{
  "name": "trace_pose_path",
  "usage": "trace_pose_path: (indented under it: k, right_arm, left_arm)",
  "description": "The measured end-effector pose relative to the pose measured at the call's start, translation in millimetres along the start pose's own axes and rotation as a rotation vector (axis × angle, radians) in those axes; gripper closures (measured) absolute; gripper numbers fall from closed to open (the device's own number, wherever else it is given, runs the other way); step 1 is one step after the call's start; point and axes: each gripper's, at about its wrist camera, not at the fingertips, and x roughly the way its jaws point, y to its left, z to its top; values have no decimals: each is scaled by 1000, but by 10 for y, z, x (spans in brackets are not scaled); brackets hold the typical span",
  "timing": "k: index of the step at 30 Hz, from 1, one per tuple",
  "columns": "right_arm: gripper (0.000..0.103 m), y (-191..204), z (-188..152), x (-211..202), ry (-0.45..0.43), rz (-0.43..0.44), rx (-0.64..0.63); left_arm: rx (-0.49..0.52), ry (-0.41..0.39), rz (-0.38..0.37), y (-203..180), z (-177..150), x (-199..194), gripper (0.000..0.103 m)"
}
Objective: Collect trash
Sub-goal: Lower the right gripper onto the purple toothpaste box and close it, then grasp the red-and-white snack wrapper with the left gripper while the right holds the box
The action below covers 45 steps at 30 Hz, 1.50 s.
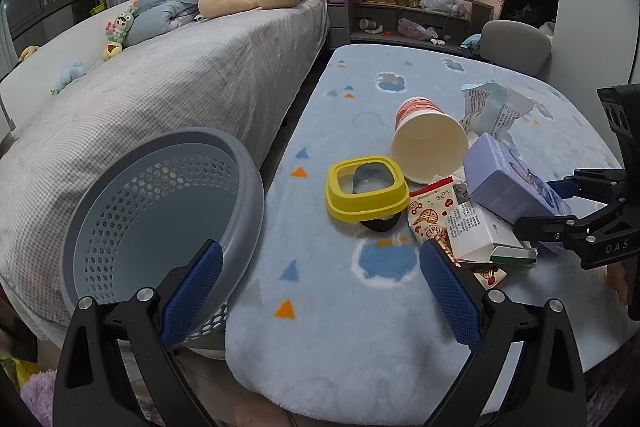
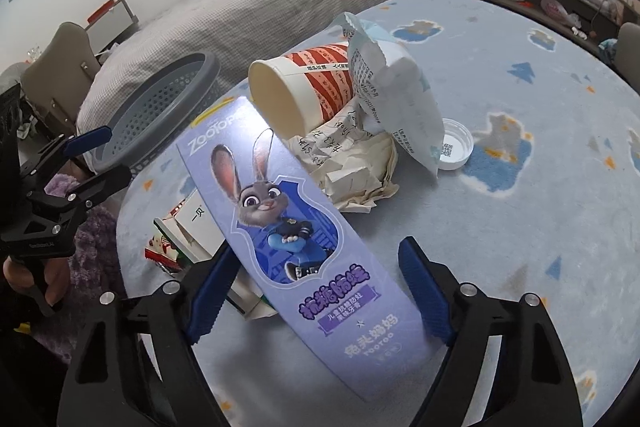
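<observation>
**A:** How far along are you?

**B:** Barely begun, I judge. The basket (image 1: 160, 211), just left of my left tongs (image 1: 320, 291), tips its mouth toward me against the bed (image 1: 160, 87), and what I see of its inside holds nothing. All the trash lies ahead on the fluffy blue cover of the desk (image 1: 340, 347).

**A:** What's in the pile?

**B:** Largest first: a purple box (image 2: 296, 239) between the fingers of my right tongs (image 2: 320, 295); a paper cup (image 1: 428, 139) on its side beyond it; a yellow tub (image 1: 366, 189) ahead of my left tongs; a white pouch (image 2: 396, 107) leaning on the cup; crumpled paper (image 2: 356, 171); a small white carton (image 1: 476, 231) and a red snack wrapper (image 1: 432, 215) under the box; and a white cap (image 2: 454, 145) off to the right.

**A:** And the tongs?

**B:** Both spread. The left ones hold nothing. The right ones straddle the box, not yet pinching it, as far as I can tell.

**A:** How does the box lie?

**B:** Its long axis runs away from my right tongs, slanting forward-left, far end by the cup's mouth.
</observation>
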Motion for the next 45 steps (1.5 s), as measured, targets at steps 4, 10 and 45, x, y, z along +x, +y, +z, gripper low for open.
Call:
trace_pose_path:
  k: [4,10,45]
  right_arm:
    - [49,62,-37,-53,-7,-7,18]
    - [59,174,-166,-200,-52,-29,116]
    - [60,-35,-939,-804,-265,-140,492]
  left_arm:
    - [-3,-2,-3,5,-1,-10,9]
    - [-7,-8,-19,15,-6,-67,9]
    - [-16,118,-99,-597,-251,353,9]
